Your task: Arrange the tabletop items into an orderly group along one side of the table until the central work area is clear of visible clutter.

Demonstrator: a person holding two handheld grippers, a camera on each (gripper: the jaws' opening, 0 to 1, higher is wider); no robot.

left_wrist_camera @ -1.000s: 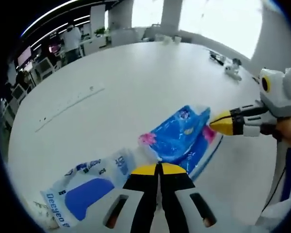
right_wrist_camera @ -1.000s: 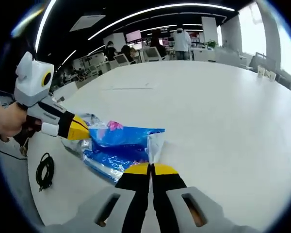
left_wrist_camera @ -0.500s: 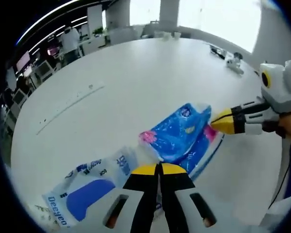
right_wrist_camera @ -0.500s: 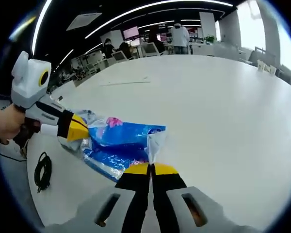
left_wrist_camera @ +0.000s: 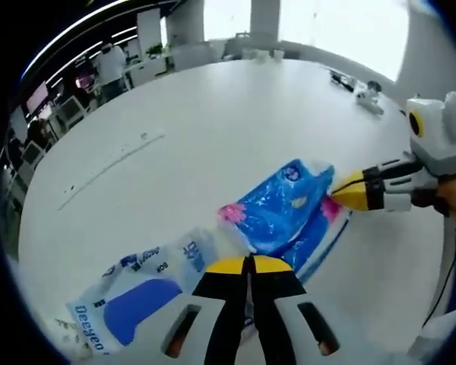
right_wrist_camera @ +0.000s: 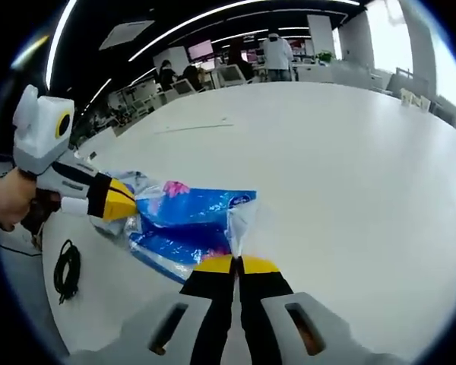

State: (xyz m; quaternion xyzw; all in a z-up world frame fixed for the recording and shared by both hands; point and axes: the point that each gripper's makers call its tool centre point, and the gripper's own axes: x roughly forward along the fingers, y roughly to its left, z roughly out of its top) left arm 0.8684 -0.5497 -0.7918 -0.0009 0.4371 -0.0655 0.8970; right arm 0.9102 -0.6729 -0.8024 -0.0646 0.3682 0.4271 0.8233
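A blue plastic pack with a pink flower print (left_wrist_camera: 281, 215) hangs stretched between both grippers, just above the white table (left_wrist_camera: 197, 122). My left gripper (left_wrist_camera: 249, 262) is shut on its near edge; in the right gripper view the same gripper (right_wrist_camera: 129, 205) comes in from the left at the pack's (right_wrist_camera: 194, 220) pink end. My right gripper (right_wrist_camera: 235, 262) is shut on the clear end flap (right_wrist_camera: 239, 220); in the left gripper view it (left_wrist_camera: 336, 194) enters from the right. A second blue pack (right_wrist_camera: 167, 255) lies flat underneath. A white and blue tissue pack (left_wrist_camera: 129, 293) lies to the left.
A long clear ruler-like strip (left_wrist_camera: 110, 167) lies on the far table. A black cable (right_wrist_camera: 68, 266) coils near the table edge. A small white object (left_wrist_camera: 363, 99) sits at the far right edge. Desks, chairs and people stand beyond the table.
Both grippers keep hold of the blue pack. The pack has shifted only slightly, along with small camera movement.
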